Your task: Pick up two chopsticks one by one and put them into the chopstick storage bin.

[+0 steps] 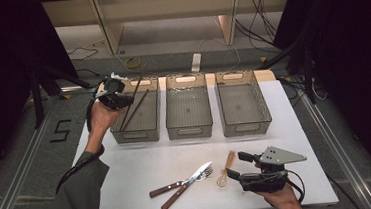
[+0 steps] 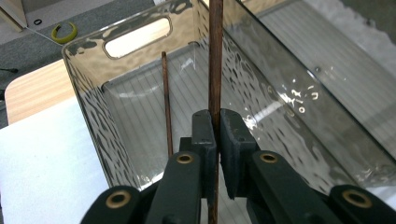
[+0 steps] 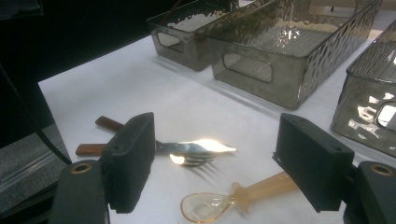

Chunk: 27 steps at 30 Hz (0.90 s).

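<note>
My left gripper [image 1: 128, 100] [image 2: 218, 116] is shut on a thin brown chopstick [image 1: 135, 91] [image 2: 215, 56], held slanted over the left clear bin [image 1: 136, 134] [image 2: 88, 93]. A second chopstick [image 1: 141, 105] [image 2: 166, 102] lies inside that bin. Near the front edge, my right gripper [image 1: 237, 165] [image 3: 219, 140] stands open just right of an amber plastic spoon [image 1: 225, 172] [image 3: 219, 203] and holds nothing. A wooden-handled knife [image 1: 199, 172] [image 3: 205, 147] and fork [image 1: 164, 189] [image 3: 191, 161] lie crossed left of the spoon.
Three clear bins stand in a row at the back of the white table [image 1: 128, 169]; the middle bin [image 1: 190, 131] [image 3: 261, 70] and the right bin [image 1: 245, 127] [image 3: 369, 112] hold nothing visible. Cables lie on the floor beyond the table.
</note>
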Motion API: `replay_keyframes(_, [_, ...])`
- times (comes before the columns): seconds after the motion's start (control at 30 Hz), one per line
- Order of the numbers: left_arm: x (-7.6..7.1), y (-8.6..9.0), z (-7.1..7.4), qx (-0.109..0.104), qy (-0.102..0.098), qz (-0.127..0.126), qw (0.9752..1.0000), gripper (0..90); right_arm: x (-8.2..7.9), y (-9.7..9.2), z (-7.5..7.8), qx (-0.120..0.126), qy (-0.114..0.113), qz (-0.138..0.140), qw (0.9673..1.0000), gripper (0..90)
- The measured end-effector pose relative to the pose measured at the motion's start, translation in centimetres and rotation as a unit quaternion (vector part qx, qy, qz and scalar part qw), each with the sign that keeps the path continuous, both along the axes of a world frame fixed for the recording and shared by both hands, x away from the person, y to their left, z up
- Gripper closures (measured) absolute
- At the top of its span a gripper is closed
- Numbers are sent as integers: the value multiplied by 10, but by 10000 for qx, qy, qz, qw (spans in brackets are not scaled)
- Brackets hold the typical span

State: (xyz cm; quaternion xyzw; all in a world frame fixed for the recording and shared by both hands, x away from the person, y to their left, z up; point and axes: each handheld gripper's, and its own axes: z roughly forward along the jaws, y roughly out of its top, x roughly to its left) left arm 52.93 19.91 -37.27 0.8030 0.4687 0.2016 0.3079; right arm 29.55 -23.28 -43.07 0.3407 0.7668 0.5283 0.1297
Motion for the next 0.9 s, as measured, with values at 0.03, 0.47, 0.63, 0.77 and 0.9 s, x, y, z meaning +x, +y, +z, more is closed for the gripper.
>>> replay_keyframes(0.03, [0,0,-1,26,19,-5,10000,843,0,0,0,2,3,-1,10000,293])
replay_keyframes(0.47, [1,0,-14,84,165,11,9998,839,0,0,0,-20,5,-3,10000,293])
replay_keyframes(0.63, [2,-2,-15,62,140,36,9999,830,0,0,0,-20,15,-1,10000,293])
replay_keyframes(0.77, [3,0,-15,-12,257,121,9996,717,0,0,0,-12,1,-4,10000,293])
replay_keyframes(0.9, [-1,2,-12,-260,238,196,9992,631,0,0,0,-29,0,-32,10000,293])
